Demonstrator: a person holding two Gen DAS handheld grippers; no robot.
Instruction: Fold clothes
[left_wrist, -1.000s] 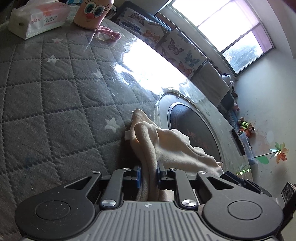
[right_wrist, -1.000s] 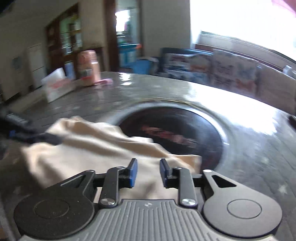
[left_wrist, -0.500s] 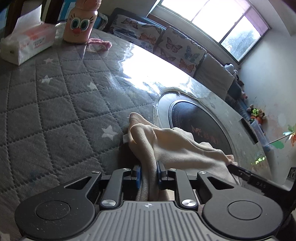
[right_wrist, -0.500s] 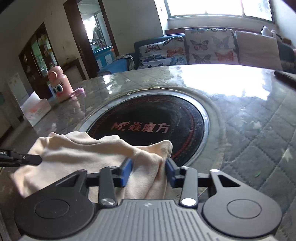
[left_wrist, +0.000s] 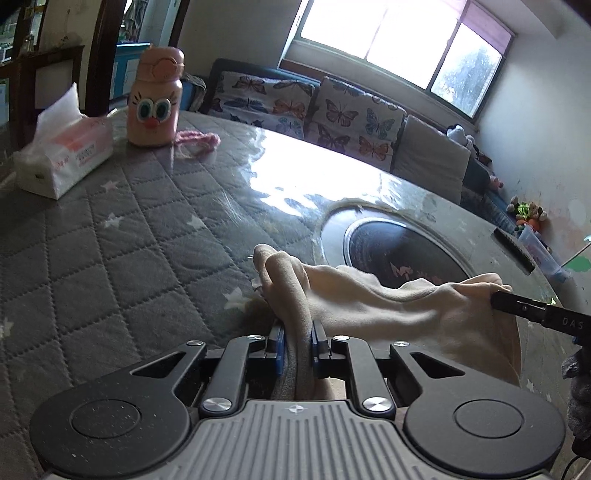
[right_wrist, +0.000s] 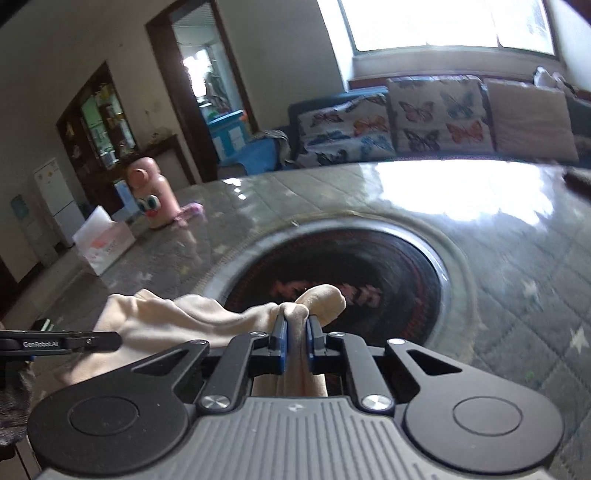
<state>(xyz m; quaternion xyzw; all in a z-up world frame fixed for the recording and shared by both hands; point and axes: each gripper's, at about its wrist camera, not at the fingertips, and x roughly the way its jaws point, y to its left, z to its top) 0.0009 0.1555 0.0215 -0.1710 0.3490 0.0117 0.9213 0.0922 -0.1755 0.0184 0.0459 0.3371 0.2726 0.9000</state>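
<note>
A cream cloth hangs stretched between my two grippers, just above the grey quilted table. My left gripper has one bunched edge of it between its blue pads, and the jaws are closing on it. In the right wrist view my right gripper pinches another bunched corner of the cloth, its jaws closing tight. One finger of the right gripper shows at the cloth's far end in the left view. The left gripper's finger shows at the left in the right view.
A round black hob plate is set into the table right behind the cloth. A tissue pack, a pink cartoon bottle and a pink cord stand at the far left. A sofa with butterfly cushions runs behind the table.
My right gripper's jaws came together on the cloth's corner and it rose a little. The cloth now hangs taut between both grippers. The left gripper rolled and lifted slightly.
</note>
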